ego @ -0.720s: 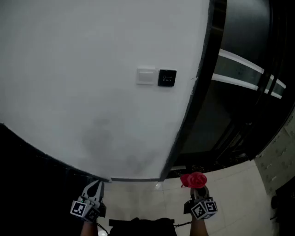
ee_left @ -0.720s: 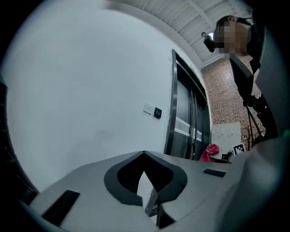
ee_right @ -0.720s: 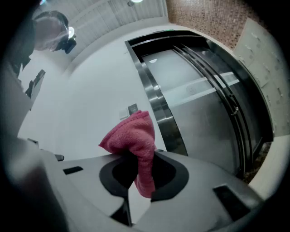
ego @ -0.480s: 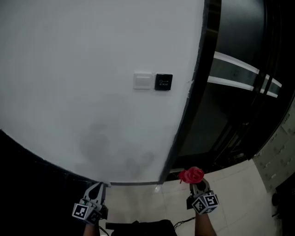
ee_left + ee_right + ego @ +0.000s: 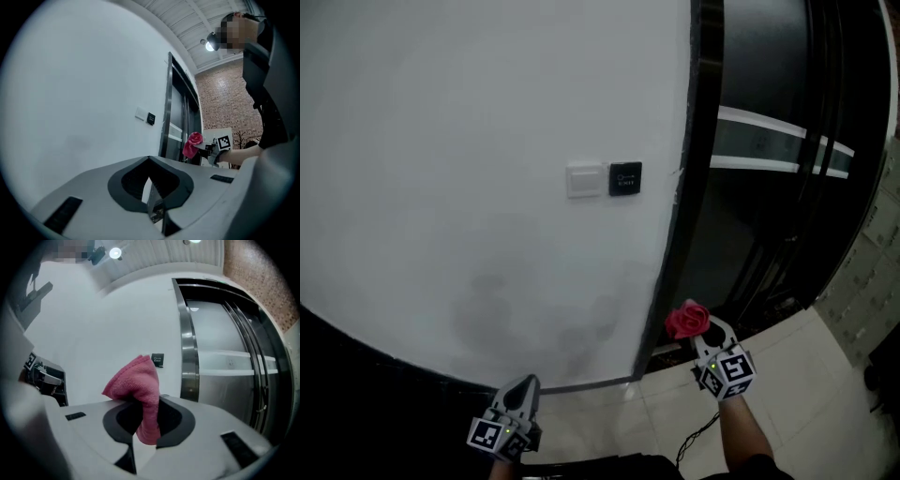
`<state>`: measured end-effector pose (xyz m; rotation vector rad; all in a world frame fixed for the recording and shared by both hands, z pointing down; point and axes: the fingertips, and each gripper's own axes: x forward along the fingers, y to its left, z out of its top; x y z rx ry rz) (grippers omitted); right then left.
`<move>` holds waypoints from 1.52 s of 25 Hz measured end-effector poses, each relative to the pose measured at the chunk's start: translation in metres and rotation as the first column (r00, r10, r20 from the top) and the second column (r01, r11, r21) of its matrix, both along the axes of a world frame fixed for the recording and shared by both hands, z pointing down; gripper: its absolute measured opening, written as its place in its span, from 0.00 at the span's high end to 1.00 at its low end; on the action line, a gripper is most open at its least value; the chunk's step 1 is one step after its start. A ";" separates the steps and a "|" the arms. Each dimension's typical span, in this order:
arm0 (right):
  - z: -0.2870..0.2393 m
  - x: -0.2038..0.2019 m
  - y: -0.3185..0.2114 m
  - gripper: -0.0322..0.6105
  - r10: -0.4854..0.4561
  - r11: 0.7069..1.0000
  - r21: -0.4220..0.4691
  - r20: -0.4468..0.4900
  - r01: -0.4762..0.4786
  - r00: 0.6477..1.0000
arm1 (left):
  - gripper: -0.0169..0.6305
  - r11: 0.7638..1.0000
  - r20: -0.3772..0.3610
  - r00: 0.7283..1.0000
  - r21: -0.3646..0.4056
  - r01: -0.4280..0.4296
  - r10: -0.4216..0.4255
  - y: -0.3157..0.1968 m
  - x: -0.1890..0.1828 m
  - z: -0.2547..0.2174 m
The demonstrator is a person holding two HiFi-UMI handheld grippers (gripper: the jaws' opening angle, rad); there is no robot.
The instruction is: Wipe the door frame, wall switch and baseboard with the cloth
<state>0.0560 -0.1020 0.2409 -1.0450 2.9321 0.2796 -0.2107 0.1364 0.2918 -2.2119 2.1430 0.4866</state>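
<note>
Your right gripper has its jaws clenched on the pink cloth. It hangs low, near the foot of the dark door frame, and I can't tell whether it touches. The cloth looks soft and light, like terry. It's bunched into a loose puff above the jaws, with 1 tail hanging down between them. It'll flop and fold under pressure, so I'd judge this hold near the middle of the bunch is right, since enough sticks out to press flat against the metal. Your left gripper is down by the white wall, jaws closed together on nothing. Well above both grippers sit 2 plates: the white switch and the black button just beside it. No wiping contact shows yet.
</note>
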 end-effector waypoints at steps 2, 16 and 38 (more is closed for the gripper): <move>-0.018 -0.007 -0.009 0.86 0.001 0.999 0.040 0.003 -0.001 1.000 | 0.99 1.000 -0.005 1.000 -0.023 0.006 -0.006 0.002 -0.004 0.009; -0.108 -0.093 -0.106 0.86 -0.055 0.890 0.426 -0.251 0.161 0.967 | 0.99 0.969 0.031 0.971 -0.069 0.238 -0.236 -0.079 0.031 0.006; -0.221 -0.245 -0.161 0.86 0.448 0.549 0.829 -0.402 0.109 0.798 | 0.99 0.971 0.031 0.978 -0.122 0.208 -0.206 -0.109 -0.046 0.004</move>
